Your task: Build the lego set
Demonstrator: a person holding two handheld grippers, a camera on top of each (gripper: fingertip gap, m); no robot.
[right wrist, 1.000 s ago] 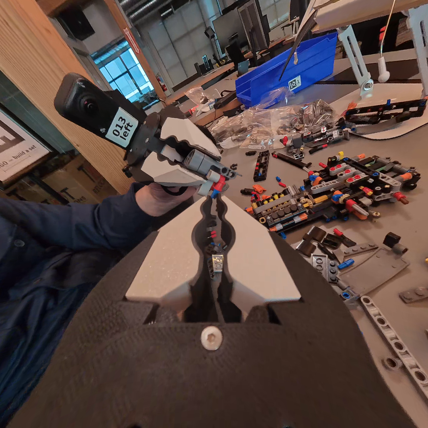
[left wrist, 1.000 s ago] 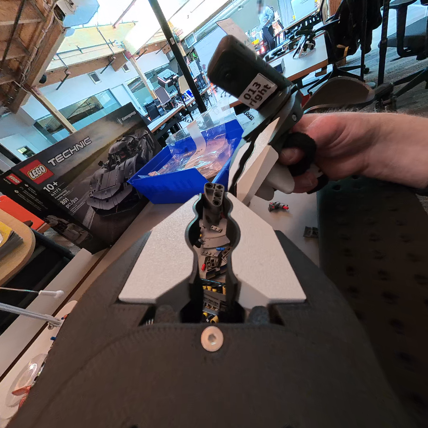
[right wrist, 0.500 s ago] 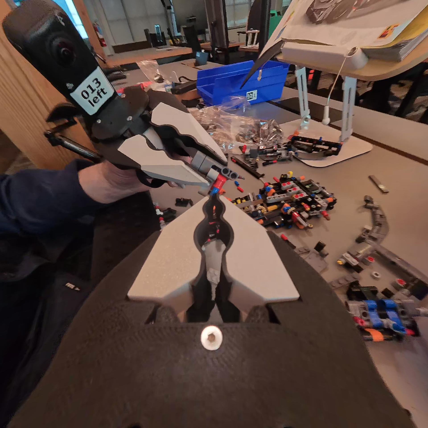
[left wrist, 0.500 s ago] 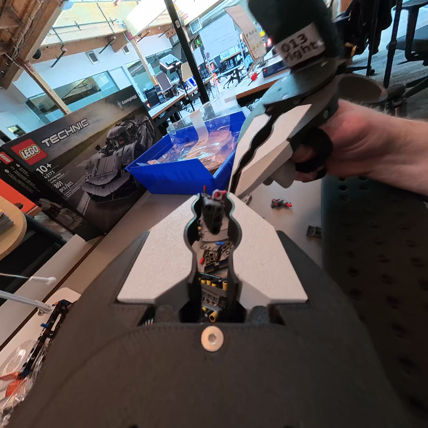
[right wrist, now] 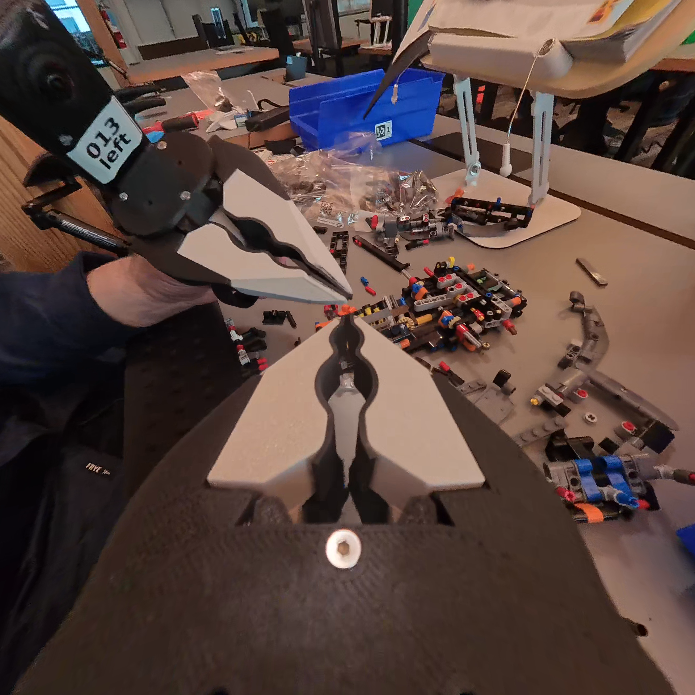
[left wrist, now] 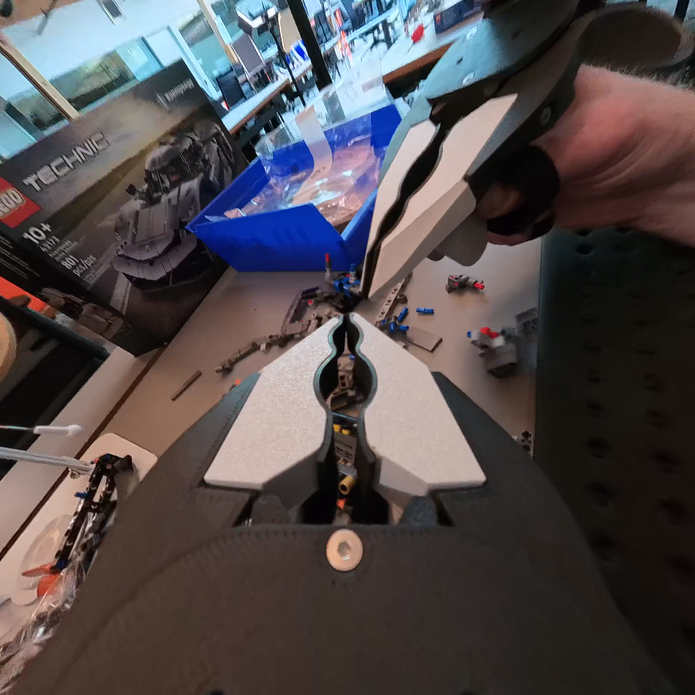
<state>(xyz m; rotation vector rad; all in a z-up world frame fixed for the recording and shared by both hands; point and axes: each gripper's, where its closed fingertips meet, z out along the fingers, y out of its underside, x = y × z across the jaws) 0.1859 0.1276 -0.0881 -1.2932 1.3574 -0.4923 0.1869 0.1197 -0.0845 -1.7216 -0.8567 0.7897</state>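
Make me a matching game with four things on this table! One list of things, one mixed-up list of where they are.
Things:
1. blue bin
2. instruction booklet
3. half-built car frame
4. clear bags of parts

Places:
A. middle of the table, past the right gripper's fingers
B. in front of the blue bin
C. up on the white stand
D. far side of the table

Pairs: 1-D, 2-C, 3-A, 4-B

Grey tabletop (right wrist: 620, 240): a colourful Lego chassis (right wrist: 451, 304) mid-surface, loose pieces (right wrist: 586, 380) scattered, blue bin (right wrist: 361, 109) and parts bags (right wrist: 349, 188) toward the far edge.
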